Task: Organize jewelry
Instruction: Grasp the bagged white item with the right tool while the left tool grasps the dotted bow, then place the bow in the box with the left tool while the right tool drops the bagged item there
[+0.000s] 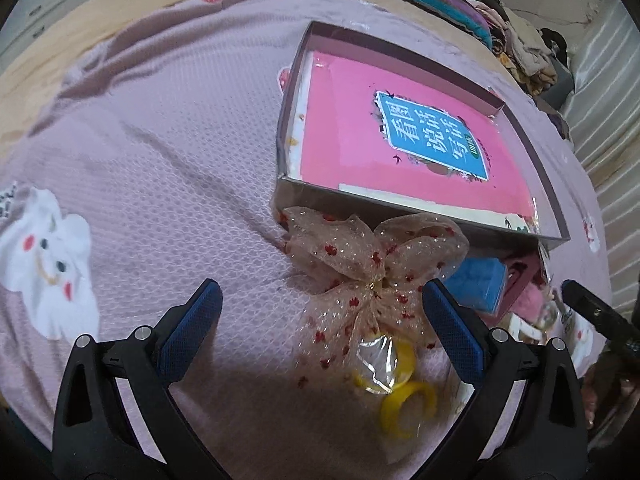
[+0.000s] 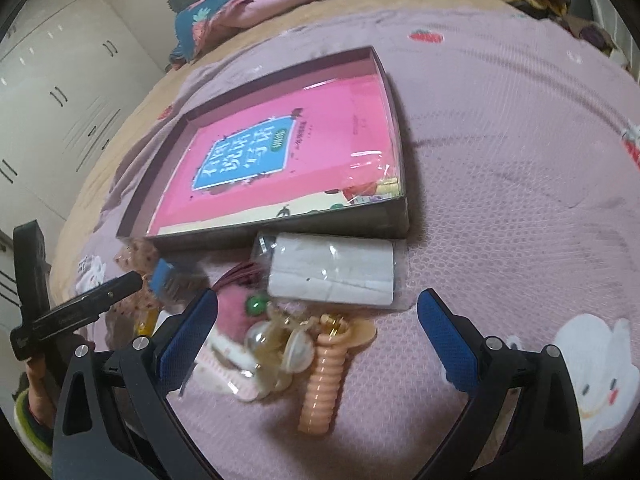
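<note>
A dark shallow box (image 1: 288, 116) with a pink book (image 1: 360, 128) inside lies on the pink bedspread; it also shows in the right wrist view (image 2: 280, 236). My left gripper (image 1: 320, 312) is open above a sheer bow with red dots (image 1: 360, 256) and a yellow ring (image 1: 408, 404) in plastic wrap. My right gripper (image 2: 318, 320) is open over a pile: a peach spiral hair coil (image 2: 324, 380), clear bead hair ties (image 2: 280, 352), a pink fluffy piece (image 2: 234, 310) and a white packet (image 2: 332, 268).
A small blue box (image 1: 480, 280) lies right of the bow. The other gripper's black body (image 2: 80, 308) shows at the left of the right wrist view. Folded clothes and quilts (image 2: 260, 0) are piled at the bed's far side. White cabinets (image 2: 52, 80) stand left.
</note>
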A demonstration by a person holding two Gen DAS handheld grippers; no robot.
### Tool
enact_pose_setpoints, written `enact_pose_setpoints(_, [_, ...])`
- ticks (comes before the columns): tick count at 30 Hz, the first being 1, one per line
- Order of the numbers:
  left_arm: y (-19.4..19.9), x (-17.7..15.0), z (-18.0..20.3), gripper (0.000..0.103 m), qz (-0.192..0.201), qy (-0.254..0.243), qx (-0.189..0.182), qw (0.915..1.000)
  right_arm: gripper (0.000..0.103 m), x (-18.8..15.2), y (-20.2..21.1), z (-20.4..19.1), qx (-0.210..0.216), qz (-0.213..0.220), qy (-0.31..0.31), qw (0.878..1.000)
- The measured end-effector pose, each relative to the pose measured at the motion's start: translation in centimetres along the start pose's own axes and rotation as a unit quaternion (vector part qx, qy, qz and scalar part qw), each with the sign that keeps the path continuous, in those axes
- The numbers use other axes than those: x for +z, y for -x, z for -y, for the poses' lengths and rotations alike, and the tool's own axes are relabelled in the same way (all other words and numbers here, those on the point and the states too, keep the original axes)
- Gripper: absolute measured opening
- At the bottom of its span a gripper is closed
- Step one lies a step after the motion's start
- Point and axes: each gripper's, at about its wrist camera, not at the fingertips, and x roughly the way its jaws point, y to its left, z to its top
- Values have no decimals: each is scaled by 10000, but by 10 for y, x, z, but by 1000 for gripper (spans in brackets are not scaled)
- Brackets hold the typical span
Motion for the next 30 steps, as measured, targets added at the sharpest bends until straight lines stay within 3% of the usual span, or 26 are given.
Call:
enact_pose_setpoints(4, [-5,3,4,92,-16,13,-45,10000,99,4,-13,5,67,-101,-123,9999])
enact_pose_setpoints(12, [-11,9,11,69,-29,-60,84,9999,90,5,-24,8,110,-100,-37,9999])
enact_pose_setpoints(13, [-11,9,13,62,-13,-101,94,9999,86,4,-22,10,129,-75,-38,9999])
enact_pose_setpoints(15, [-11,10,13,57,-18,-118,104,9999,85,3,-20,10,151,-46,-7,9999])
enact_pose_setpoints(20, [-7,11,15,33,52,-130,44,9999,85,-2,-6,12,166,99,80,9998])
enact_pose_setpoints(25, [12,7,16,21,167,-223,-59,9996,85,-7,16,19,182,282,6,9994])
enact_pose_setpoints(30, [36,8,20,21,335,-322,-217,9987,85,-8,47,26,190,568,-68,9982])
